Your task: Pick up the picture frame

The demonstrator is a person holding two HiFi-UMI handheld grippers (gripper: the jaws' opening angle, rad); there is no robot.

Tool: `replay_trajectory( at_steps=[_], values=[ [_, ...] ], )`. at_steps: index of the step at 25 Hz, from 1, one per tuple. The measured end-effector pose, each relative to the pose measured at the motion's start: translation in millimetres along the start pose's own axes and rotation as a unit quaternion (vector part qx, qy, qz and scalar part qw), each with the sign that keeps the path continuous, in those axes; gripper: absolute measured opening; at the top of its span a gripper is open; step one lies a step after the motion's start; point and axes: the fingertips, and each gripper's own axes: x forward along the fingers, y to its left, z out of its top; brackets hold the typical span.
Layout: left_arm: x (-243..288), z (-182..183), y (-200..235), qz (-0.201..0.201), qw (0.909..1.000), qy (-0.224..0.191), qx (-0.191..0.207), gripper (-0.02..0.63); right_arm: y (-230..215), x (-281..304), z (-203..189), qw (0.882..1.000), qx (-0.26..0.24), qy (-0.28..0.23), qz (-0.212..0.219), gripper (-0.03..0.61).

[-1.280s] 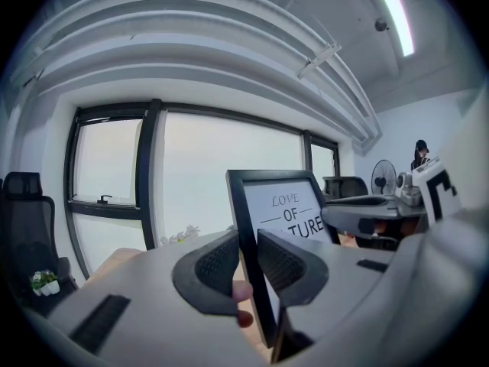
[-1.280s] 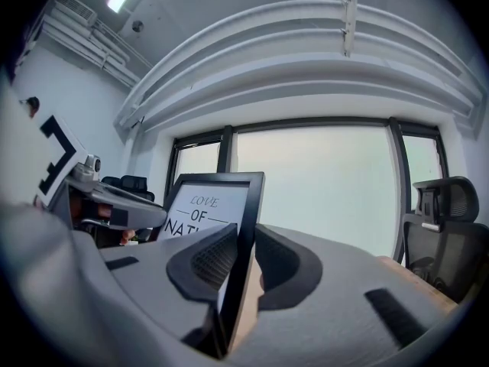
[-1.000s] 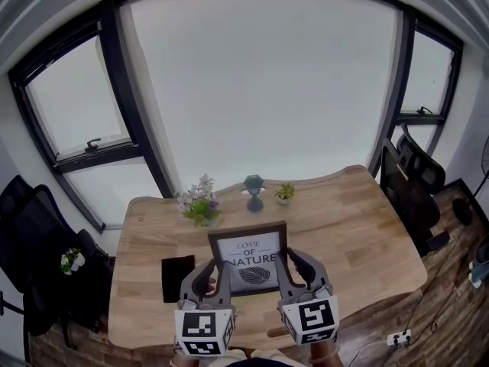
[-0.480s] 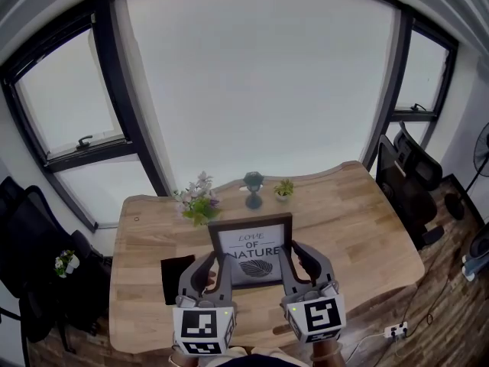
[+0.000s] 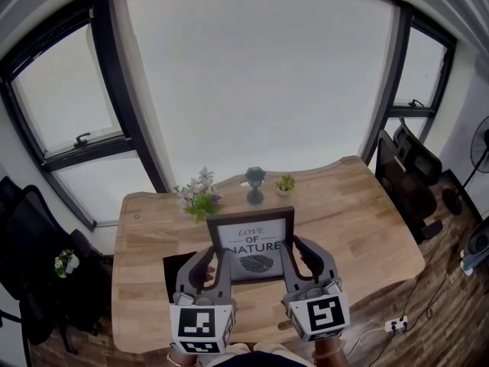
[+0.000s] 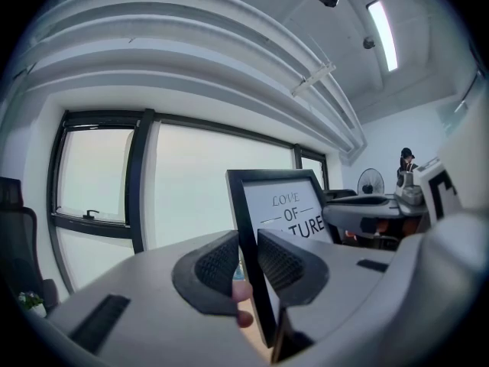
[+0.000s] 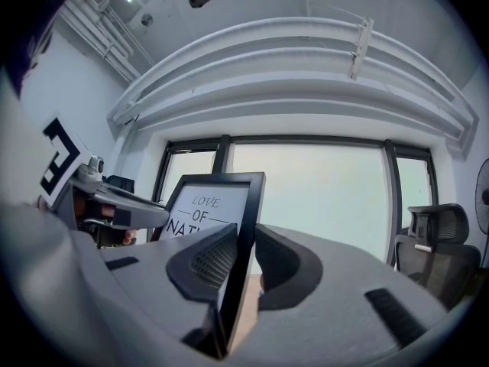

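— Left claw (image 6: 246,262)?
— Closed narrow on the left side rail of the picture frame (image 6: 286,212), gripped front and back. Same story for the right claw (image 7: 244,254), pinched onto the right side rail.
— And the frame's whereabouts?
— Upright between the two claws, printed face toward the holder, over the near middle of the table (image 5: 359,212), close to the front edge. Bottom rail hidden behind the claws, so no telling whether clear of the wood or resting on it.
— Handling?
— Probably light and stiff: thin black moulding round a flat front. Likely fragile at the pane, smooth and a bit slippery on the rails. Best taken just there, low on both side rails, with even pressure, never on the pane. Risk of twist or slip with an uneven squeeze.
— Beyond it?
— Flowers (image 5: 200,197), a teal ornament (image 5: 254,180) and a small plant (image 5: 285,183) toward the far edge; a dark mat (image 5: 174,275) near the front left.
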Motion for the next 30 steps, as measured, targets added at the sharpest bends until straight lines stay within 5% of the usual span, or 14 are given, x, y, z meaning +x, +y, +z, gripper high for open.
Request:
replay_trajectory(
  at_steps=[30],
  values=[
    [-12.8,-8.1,-10.7,-0.007,0.9999,0.009,-0.008,0.072,0.5,-16.5,-1.3,1.000,0.006,0.009,-0.013,0.071]
  ],
)
